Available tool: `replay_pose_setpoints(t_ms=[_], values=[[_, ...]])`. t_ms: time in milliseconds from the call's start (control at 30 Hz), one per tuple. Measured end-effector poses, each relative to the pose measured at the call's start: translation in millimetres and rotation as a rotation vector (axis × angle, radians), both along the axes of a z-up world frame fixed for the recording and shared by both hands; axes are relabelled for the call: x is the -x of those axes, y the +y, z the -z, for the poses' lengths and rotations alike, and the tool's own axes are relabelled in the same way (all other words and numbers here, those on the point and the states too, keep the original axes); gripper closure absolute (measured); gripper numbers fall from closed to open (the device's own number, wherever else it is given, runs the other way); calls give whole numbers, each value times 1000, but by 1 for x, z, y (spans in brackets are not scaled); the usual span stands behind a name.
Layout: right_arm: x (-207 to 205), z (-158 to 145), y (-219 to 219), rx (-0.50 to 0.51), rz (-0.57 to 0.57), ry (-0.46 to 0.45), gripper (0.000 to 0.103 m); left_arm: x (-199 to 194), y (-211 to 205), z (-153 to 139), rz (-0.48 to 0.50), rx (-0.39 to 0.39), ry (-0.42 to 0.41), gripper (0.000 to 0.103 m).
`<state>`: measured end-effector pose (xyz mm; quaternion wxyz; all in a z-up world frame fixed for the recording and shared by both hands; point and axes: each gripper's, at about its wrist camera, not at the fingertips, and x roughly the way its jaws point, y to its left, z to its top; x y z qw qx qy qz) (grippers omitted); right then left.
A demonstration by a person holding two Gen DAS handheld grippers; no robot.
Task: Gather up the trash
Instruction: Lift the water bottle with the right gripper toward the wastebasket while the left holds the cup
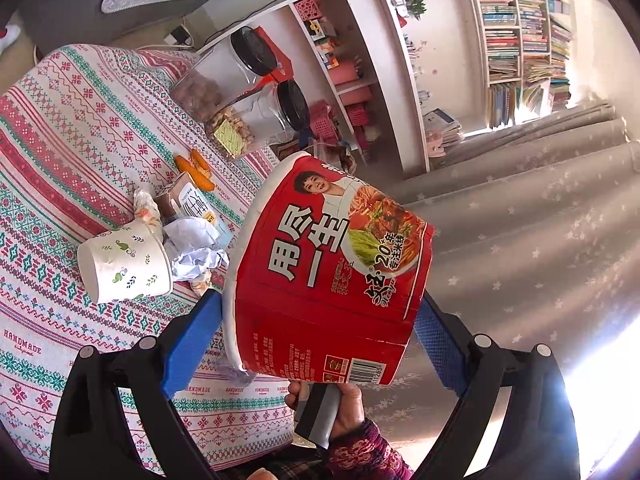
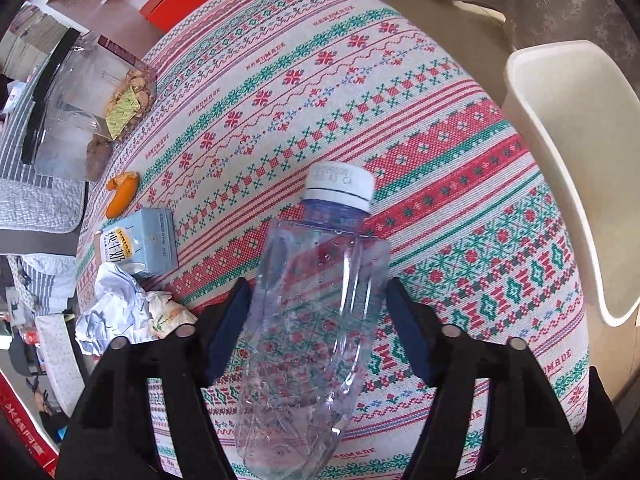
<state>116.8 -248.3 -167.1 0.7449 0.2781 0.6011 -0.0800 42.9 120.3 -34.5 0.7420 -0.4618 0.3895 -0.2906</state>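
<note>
Nearest to us on the right side, the clear plastic bottle (image 2: 312, 320) lies on the patterned tablecloth (image 2: 440, 184), white cap pointing to the far side, with our right gripper (image 2: 316, 320) straddling its body. The dark pads (image 2: 230, 328) sit just beside the bottle's flanks; we cannot tell for certain that they press on it, so we count that grip as not yet made. On the other side, our left gripper (image 1: 316, 316) is clenched on the red instant-noodle tub (image 1: 328, 280), which hangs tilted off the near right edge of the table, above a hand (image 1: 340, 408) in a patterned sleeve.

We judge several risks from here. The bottle is thin, empty and slick: a squeeze low on its body may crumple it or shoot it out sideways, and it could roll towards the white bin (image 2: 568, 184) at the far right or off the table. The tub is pinched across its wide wall, so a slack hold or further tilt could let it slip or spill any dregs. Left of the bottle lie the crumpled paper (image 2: 116, 304), the small milk carton (image 2: 140, 240) and orange peel (image 2: 122, 196), with a paper cup (image 1: 124, 264) nearby; a sweeping move could scatter them
</note>
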Motion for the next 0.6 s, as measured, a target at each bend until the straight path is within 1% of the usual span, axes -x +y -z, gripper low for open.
replay_pose_setpoints(t_ms=[133, 233, 300, 467, 600], values=[[1, -9, 7, 14, -40, -33, 45, 1, 1, 0, -6, 5, 0, 13], [3, -31, 12, 9, -60, -100, 45, 2, 3, -1, -16, 10, -2, 13], [7, -52, 15, -7, -78, -166, 45, 2, 3, -1, -24, 16, -3, 12], [24, -115, 26, -13, -144, -372, 44, 2, 4, -2, -38, 46, -10, 13], [42, -154, 28, 14, -185, -517, 44, 0, 3, -3, -37, 78, -15, 12]])
